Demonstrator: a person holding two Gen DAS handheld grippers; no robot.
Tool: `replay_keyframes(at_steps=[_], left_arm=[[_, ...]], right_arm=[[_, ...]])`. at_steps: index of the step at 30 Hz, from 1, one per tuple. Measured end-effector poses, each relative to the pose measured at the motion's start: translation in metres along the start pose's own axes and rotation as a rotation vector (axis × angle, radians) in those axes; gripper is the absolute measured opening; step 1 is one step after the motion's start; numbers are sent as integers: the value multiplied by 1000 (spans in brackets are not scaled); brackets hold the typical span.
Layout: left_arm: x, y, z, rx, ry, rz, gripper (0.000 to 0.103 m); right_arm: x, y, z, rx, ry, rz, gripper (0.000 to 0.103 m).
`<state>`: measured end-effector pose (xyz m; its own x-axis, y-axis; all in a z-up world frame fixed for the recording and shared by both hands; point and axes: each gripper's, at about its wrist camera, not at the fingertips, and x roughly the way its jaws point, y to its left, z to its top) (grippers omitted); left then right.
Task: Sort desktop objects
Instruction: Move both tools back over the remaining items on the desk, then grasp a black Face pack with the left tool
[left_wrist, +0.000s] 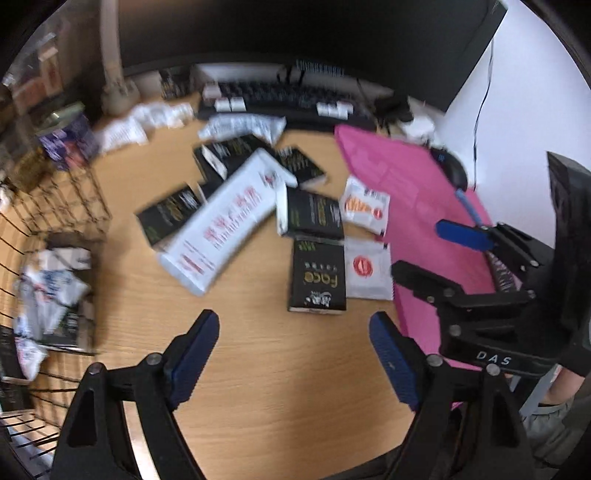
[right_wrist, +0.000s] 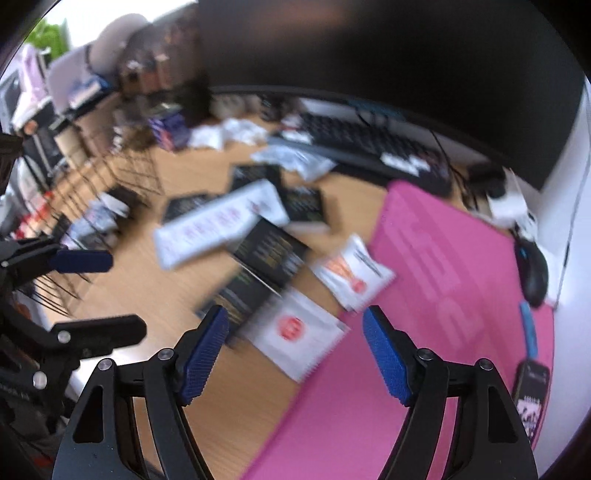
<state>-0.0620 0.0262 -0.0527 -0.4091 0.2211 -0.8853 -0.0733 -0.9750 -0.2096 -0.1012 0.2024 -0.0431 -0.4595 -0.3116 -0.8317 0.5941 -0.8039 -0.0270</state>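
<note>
The left tongs (left_wrist: 293, 354) hang above the wooden bench (left_wrist: 258, 369), tipped down toward it. They are spread wide and hold nothing. The right tongs (right_wrist: 295, 350) also hang in the air, spread wide and holding nothing. They sit over the edge of the pink mat (right_wrist: 424, 295).

The things to sort lie in a messy pile in the middle of the bench. A long white box (left_wrist: 225, 221) rests on top of some black boxes (left_wrist: 314, 214). One more black box (left_wrist: 318, 275) lies closest to the left tongs, just beside a white packet (left_wrist: 367, 271) with a red dot. Another white packet (left_wrist: 364, 208) touches the mat.

A wire basket (left_wrist: 48, 236) with packets inside stands on the left. A keyboard (left_wrist: 288, 98) and a mouse (left_wrist: 452, 168) sit farther back.
</note>
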Motion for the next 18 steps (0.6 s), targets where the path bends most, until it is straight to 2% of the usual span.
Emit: replay_keyframes(at_steps=[8, 15, 18], left_arm=[[37, -18, 4, 76, 32, 142, 85], [63, -38, 12, 180, 54, 221, 85], [72, -38, 15, 182, 71, 219, 85]], right_arm=[[30, -44, -27, 69, 76, -136, 75], [46, -56, -30, 92, 117, -131, 75], [49, -62, -30, 133, 114, -92, 76]])
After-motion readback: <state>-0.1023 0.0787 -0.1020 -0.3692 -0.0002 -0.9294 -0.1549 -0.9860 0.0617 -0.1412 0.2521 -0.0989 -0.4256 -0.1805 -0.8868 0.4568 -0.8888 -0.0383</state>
